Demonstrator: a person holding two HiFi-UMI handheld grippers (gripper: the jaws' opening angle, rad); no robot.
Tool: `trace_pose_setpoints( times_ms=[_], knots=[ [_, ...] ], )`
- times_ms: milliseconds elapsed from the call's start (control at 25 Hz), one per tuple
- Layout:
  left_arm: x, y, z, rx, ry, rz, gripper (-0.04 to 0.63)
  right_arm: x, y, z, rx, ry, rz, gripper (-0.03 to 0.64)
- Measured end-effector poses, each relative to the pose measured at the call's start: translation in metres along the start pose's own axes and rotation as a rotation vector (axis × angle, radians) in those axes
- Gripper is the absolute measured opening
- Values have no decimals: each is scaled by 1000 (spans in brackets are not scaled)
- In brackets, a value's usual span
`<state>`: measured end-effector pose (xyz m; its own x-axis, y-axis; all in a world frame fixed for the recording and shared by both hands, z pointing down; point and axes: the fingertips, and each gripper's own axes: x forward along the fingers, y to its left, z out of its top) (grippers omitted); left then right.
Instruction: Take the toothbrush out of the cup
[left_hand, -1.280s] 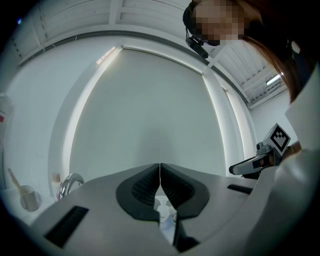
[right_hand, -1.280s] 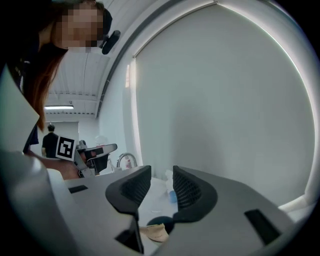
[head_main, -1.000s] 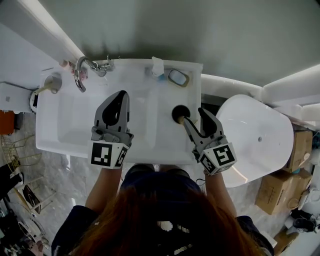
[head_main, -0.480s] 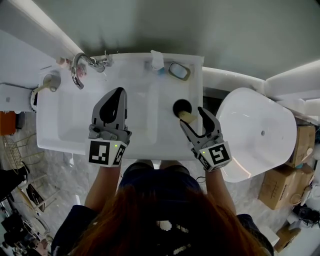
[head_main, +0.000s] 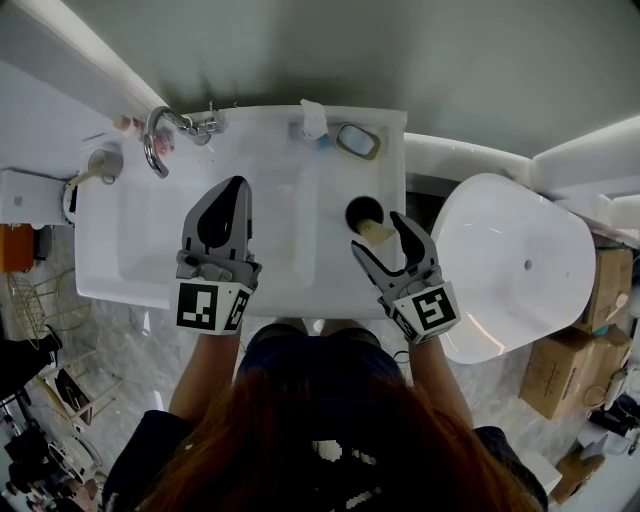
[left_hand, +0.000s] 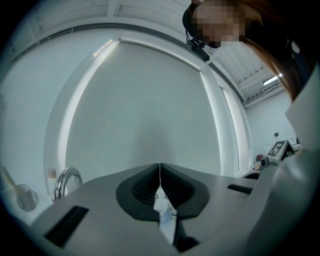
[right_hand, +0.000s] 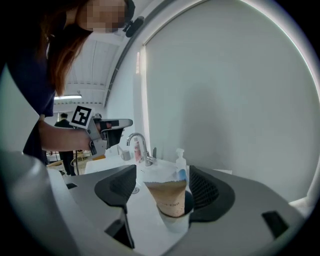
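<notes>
The right gripper (right_hand: 161, 186) has just been opening. Its jaws stand wide apart on either side of a tan flat-crimped tube (right_hand: 167, 197) without pressing it. The tube stands in a white round cup with a dark inside (head_main: 362, 212), at the gripper's 11 o'clock on the white sink counter (head_main: 280, 275). Well apart at 9 o'clock, the left gripper (head_main: 236, 190) has its jaws pressed together. A chrome tap (head_main: 155, 145) is at its 11 o'clock.

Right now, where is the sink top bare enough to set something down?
Bare: between left gripper and cup, and the basin below the faucet. Crowded: back rim with bottle and dish; the cup, its tube between the jaws of the right gripper, which have just been opening.
</notes>
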<state>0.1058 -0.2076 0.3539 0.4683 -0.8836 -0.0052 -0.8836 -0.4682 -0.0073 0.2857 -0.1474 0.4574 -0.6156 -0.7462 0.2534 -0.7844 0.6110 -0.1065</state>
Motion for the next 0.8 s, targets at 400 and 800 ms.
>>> trace_pose_setpoints(
  times_ms=[400,800],
  knots=[
    [-11,4,-1,1,0,20,21,9,-6,-13,-41,59,-57,253],
    [-24,7,5,9,-12,55,21,7,1,-1,-51,38,-17,239]
  ],
)
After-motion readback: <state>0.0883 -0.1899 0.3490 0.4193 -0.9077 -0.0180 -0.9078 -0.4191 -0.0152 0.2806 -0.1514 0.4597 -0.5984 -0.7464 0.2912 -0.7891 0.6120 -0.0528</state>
